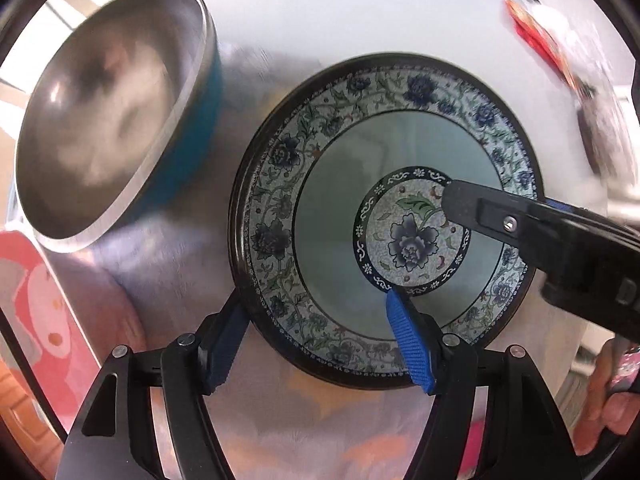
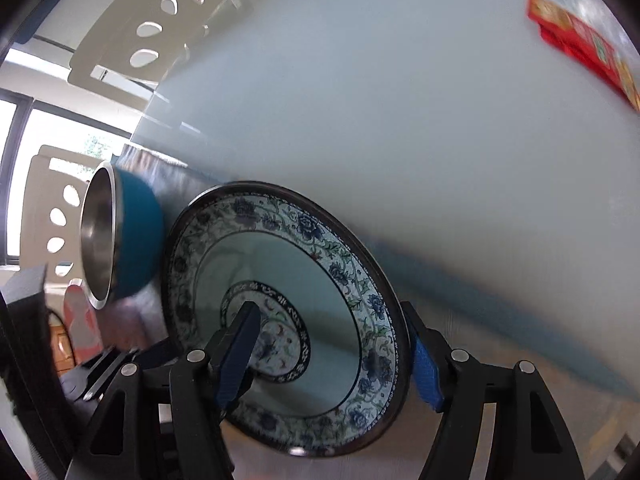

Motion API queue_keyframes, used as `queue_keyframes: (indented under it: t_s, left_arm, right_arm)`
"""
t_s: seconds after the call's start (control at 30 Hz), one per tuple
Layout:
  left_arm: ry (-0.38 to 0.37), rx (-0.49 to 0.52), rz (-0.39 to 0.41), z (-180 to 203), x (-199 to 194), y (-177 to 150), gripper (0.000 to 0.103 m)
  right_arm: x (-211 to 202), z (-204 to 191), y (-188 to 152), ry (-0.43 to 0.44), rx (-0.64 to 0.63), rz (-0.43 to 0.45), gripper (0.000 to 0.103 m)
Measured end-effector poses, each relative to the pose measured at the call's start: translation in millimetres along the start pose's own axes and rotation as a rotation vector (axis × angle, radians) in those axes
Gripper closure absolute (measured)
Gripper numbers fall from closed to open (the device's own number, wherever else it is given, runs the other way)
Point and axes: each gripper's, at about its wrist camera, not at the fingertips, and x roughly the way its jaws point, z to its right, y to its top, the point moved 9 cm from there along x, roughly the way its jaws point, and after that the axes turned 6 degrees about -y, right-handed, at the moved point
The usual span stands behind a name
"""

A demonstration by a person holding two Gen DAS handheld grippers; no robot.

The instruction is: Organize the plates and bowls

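left wrist view: the floral plate (image 1: 384,224) lies on a pale glossy table (image 1: 320,20), steel bowl (image 1: 112,120) just beside it. the left gripper (image 1: 316,320) straddles the plate's rim; contact unclear.

right wrist view: the right gripper (image 2: 332,344) straddles the opposite rim, grip unclear. white chairs (image 2: 152,32) and a window (image 2: 16,184) stand beyond.

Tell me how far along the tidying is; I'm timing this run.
Done: nothing looks stacked yet. In hand: the left gripper and right gripper each straddle the floral plate's rim on opposite sides, jaws open. Left: lifting the plate and sorting the blue bowl beside it.
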Motion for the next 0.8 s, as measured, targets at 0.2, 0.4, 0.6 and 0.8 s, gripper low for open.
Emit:
queue_keyframes:
  t_s: [0.2, 0.4, 0.6, 0.8]
  left_arm:
    - [0.020, 0.061, -0.031, 10, 5, -29, 0.036]
    - [0.026, 0.080, -0.059, 12, 8, -36, 0.036]
    - [-0.017, 0.026, -0.067, 9, 12, -18, 0.038]
    - [0.011, 0.064, -0.040, 17, 11, 6, 0.039]
  right_arm:
    - [9, 2, -49, -0.004, 0.011, -0.075, 0.033]
    - [12, 0, -69, -0.007, 0.036, -0.095, 0.029]
    - [21, -8, -58, -0.012, 0.023, -0.110, 0.030]
    - [20, 1, -39, -0.072, 0.038, -0.089, 0.029]
